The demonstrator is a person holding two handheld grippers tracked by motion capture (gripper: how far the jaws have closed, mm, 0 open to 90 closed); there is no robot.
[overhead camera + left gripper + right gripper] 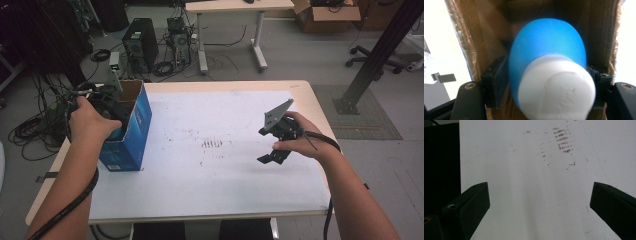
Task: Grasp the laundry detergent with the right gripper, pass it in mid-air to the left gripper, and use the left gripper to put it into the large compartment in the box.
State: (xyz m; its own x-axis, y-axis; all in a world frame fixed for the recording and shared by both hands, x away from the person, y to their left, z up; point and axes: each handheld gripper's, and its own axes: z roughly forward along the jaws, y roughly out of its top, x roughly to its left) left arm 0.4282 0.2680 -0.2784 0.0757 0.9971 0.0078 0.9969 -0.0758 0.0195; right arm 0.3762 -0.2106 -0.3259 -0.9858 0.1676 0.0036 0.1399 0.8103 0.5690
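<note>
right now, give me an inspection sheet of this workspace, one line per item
surface: white table top, scuffed with brownish marks near the middle
job's things: blue cardboard box open at the top, at the table's left edge; blue and white object inside it
clutter: nothing seen on the table
grippers: left gripper reaches into the box, its jaws on either side of the blue and white object, whether they press on it cannot be told; right gripper open over bare table, holding nothing
cables: one black cable along the left forearm, one trailing from the right gripper
surroundings: computer tower, tangled floor cables, second table, cardboard box
</note>
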